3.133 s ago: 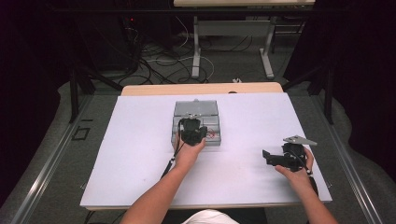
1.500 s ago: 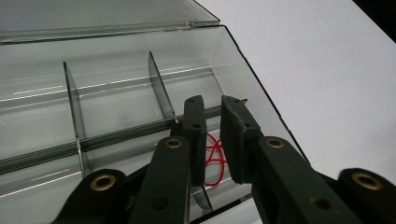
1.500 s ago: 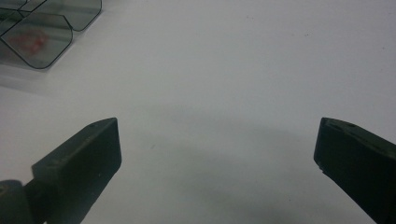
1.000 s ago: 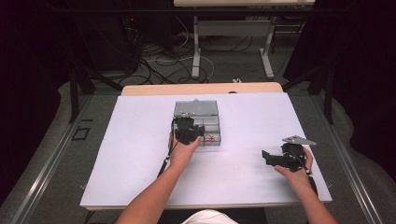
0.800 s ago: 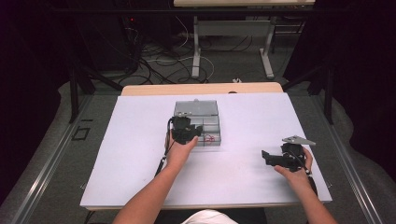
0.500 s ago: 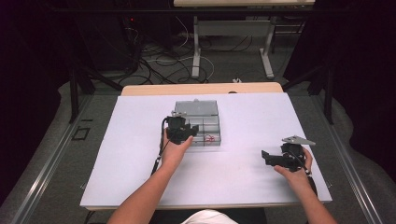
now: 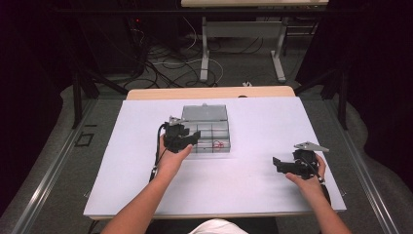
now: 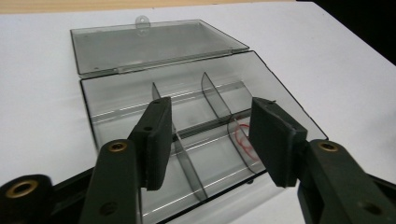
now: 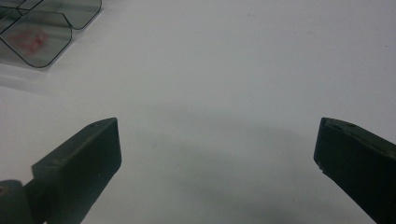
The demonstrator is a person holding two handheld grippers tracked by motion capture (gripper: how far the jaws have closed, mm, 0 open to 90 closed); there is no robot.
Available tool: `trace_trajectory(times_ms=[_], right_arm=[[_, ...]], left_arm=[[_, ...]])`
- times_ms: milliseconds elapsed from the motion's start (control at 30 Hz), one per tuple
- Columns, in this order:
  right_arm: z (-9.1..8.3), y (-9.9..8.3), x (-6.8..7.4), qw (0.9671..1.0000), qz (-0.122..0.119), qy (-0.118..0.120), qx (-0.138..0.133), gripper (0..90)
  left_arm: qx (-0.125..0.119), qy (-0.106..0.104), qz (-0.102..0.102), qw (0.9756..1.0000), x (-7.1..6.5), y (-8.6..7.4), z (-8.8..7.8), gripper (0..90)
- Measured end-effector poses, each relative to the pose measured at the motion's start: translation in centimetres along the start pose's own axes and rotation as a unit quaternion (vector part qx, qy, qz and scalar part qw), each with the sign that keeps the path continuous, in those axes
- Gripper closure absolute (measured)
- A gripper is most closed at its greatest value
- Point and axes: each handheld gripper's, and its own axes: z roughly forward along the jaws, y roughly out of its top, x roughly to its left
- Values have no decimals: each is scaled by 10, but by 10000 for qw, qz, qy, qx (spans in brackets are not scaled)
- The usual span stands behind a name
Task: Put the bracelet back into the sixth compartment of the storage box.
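Fingers [image 8: 156, 140] of the left gripper [image 8: 210, 140], just opening, hold nothing; the clear box [image 8: 196, 135] (light, brittle, slippery) is best gripped by its near wall.

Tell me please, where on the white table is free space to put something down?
The white table is bare left of the clear box, up to its left edge. Another bare patch lies between the box and the right gripper, and the near strip between both forearms. It is crowded at the box, where the left gripper hovers, jaws opening, nothing between them.
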Motion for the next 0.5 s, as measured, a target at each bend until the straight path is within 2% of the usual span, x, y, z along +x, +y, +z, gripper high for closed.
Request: trace_trajectory(times_ms=[133,200,267,333,500], right_arm=[[0,0,0,10000,13,8,5,3],[0,0,0,10000,32,-5,2,3],[1,0,0,10000,39,-10,6,3],[1,0,0,10000,20,-13,-1,3],[1,0,1,10000,39,-4,3,3]], left_arm=[[-22,113,127,9999,7,-2,-8,437],[-15,108,36,9999,10,-3,-12,411],[-46,132,27,9999,13,-3,-16,386],[-172,176,98,9997,15,-4,-20,374],[-195,168,98,9996,22,-6,-29,351]])
